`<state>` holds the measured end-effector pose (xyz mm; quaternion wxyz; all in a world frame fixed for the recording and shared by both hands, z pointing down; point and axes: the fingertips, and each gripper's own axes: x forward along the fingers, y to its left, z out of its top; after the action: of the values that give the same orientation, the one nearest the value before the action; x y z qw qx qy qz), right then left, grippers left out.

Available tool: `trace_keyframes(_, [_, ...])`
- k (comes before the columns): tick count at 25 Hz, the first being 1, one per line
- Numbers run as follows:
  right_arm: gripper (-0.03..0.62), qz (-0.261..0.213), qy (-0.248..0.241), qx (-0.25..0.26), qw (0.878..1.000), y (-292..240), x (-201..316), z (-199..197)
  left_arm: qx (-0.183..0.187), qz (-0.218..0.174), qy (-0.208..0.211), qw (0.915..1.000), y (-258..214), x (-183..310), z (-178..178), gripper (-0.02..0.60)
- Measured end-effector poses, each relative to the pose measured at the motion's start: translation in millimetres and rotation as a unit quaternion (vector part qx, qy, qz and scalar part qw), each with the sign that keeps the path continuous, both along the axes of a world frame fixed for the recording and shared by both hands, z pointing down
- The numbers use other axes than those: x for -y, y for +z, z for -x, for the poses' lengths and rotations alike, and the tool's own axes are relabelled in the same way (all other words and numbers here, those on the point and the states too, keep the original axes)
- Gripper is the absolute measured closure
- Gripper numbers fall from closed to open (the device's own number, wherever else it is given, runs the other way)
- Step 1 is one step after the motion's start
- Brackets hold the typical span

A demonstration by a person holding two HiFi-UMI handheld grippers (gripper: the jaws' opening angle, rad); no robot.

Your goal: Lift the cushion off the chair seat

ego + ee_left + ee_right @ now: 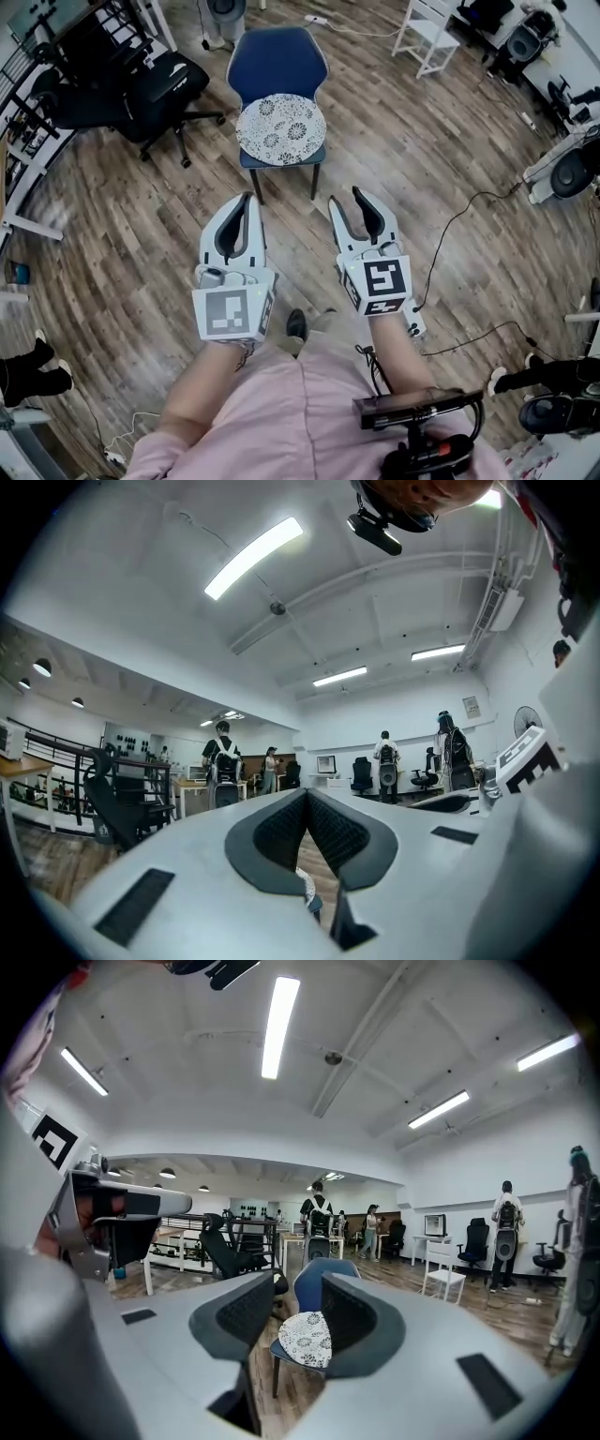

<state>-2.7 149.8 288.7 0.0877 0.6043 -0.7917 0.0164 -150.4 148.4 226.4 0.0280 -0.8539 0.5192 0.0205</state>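
A blue chair (277, 58) stands on the wooden floor ahead of me, with a round white patterned cushion (279, 129) lying on its seat. Both grippers hover short of the chair, well apart from the cushion. My left gripper (247, 199) has its fingertips together and holds nothing. My right gripper (347, 199) is open and empty. In the right gripper view the cushion (305, 1338) and the chair (317, 1279) show between the open pads (246, 1316). In the left gripper view only a sliver of the cushion (305, 885) shows below the meeting pads (281, 832).
A black office chair (155, 89) stands left of the blue chair and a white chair (427, 33) at the back right. Cables (459, 225) trail over the floor on the right. Someone's shoes (37, 370) are at the left edge. Several people stand far off.
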Motion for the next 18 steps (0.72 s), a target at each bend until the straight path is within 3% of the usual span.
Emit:
trace_keyframes(8, [0.441, 0.003, 0.014, 0.008, 1.000, 14, 69, -29, 0.015, 0.022, 0.009, 0.9996, 24, 67, -27, 0.571])
trace_keyframes(18, [0.442, 0.034, 0.010, 0.024, 0.999, 46, 227, -92, 0.046, 0.052, -0.007, 0.9976, 53, 216, -77, 0.571])
